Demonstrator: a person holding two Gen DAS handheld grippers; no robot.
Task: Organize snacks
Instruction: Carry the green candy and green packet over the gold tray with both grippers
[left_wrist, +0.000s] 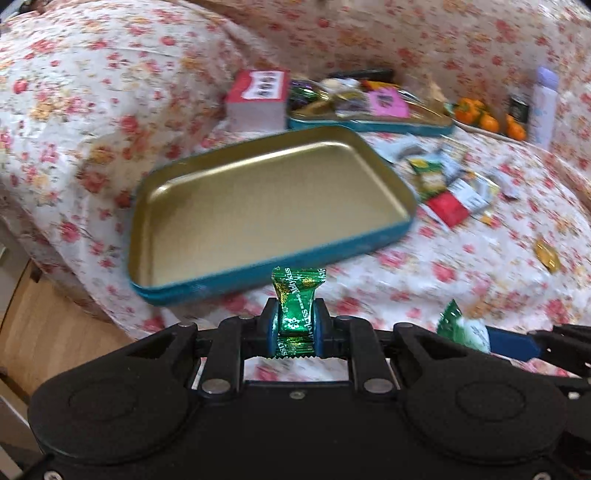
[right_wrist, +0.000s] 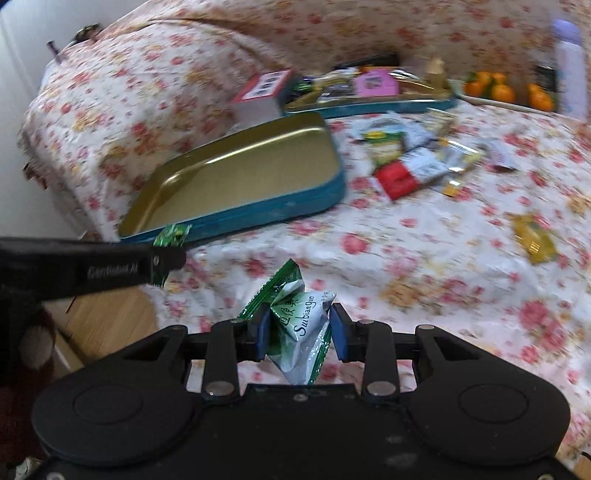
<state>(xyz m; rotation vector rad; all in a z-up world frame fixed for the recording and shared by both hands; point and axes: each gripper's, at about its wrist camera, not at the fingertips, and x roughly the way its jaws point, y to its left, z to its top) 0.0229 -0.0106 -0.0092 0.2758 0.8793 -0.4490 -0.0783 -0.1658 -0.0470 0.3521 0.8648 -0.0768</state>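
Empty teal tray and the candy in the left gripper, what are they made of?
Empty tray: looks like thin stamped metal, a tin, with a gold lacquered inside that shows glossy highlights and a teal painted outer wall. Green candy, pinched in the left gripper: metallic foil-film wrapper, shiny and crinkled, with serrated crimped ends; contents hidden.

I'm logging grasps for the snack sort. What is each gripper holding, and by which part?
The left gripper pinches a green foil candy across its middle. The right gripper holds a green-and-white snack packet by its sides.
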